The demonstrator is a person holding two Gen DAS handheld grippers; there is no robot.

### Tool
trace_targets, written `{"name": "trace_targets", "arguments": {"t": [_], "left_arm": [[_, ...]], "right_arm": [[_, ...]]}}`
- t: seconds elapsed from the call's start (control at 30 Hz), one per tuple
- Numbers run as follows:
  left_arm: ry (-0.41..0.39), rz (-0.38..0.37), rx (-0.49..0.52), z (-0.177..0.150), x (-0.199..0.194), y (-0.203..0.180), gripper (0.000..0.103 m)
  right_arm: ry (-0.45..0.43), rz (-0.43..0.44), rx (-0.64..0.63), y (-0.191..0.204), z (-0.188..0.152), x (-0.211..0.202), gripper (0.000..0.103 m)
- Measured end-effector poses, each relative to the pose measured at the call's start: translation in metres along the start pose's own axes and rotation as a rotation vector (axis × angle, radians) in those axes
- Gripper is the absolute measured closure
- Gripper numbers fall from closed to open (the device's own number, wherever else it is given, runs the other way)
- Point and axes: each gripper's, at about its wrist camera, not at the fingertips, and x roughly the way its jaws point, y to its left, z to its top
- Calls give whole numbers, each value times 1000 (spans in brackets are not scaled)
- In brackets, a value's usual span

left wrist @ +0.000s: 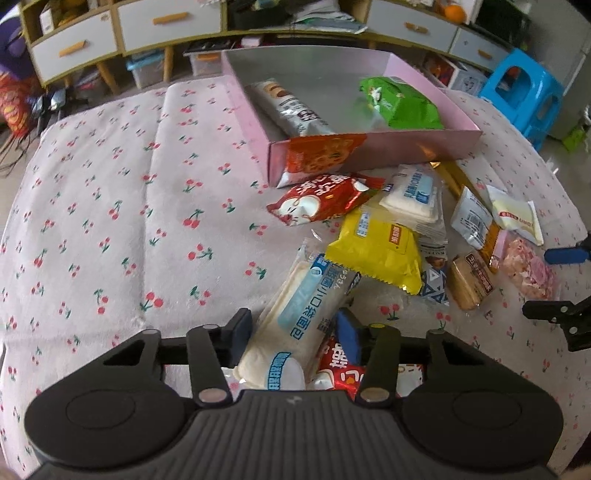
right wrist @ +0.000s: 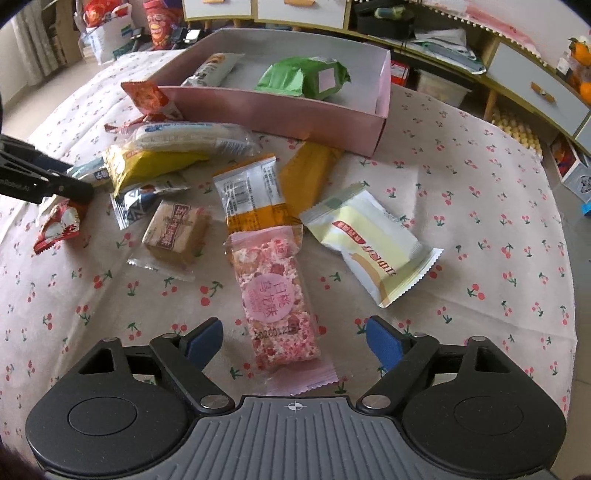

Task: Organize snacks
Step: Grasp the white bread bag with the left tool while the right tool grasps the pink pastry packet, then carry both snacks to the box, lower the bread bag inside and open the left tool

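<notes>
A pink box (left wrist: 369, 147) at the back of the cherry-print cloth holds a green packet (left wrist: 402, 103) and a grey-white packet (left wrist: 291, 107). An orange-red packet (left wrist: 321, 153) leans on its front wall. My left gripper (left wrist: 293, 332) has its pads against both sides of a long white bread packet (left wrist: 303, 306), which lies on a red packet (left wrist: 340, 369). My right gripper (right wrist: 295, 341) is open, its blue pads standing apart on either side of the near end of a pink nougat bar (right wrist: 277, 291) that lies flat on the cloth.
Loose snacks lie between the grippers and the box: a yellow packet (left wrist: 376, 251), a red packet (left wrist: 321, 199), a brown cake (right wrist: 177, 229), an orange-white sachet (right wrist: 255, 195) and a cream packet (right wrist: 369, 243). Drawers (left wrist: 170, 26) and a blue stool (left wrist: 524, 88) stand behind.
</notes>
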Motion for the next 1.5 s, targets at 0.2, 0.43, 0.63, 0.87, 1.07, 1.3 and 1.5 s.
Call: {"name": "trace_targets", "arguments": {"t": [0.2,0.43,0.63,0.87,1.07,1.3,1.5], "left_arm": [[9,3,-41,0,-2,5,62],[-10,33,-9,-1,1,0,54],[-13,77,19,0,5,-6,50],[0,105,-23,2,2,-4,71],[-1,96,-67,2,-5,-1,73],[-36,73,-94,6,-18,-2,73],[-55,46,-121,9,-28,-2,73]], "right_arm": [[-3,7,7,4,2,0,38],[7,17,52,0,5,2,61],[11,25,80,-1,7,3,67],[14,43,123,-4,9,-1,67],[-8,65,157,-6,13,-12,67],[-37,89,200,-10,16,-26,67],[-58,107,239,-15,21,-34,67]]}}
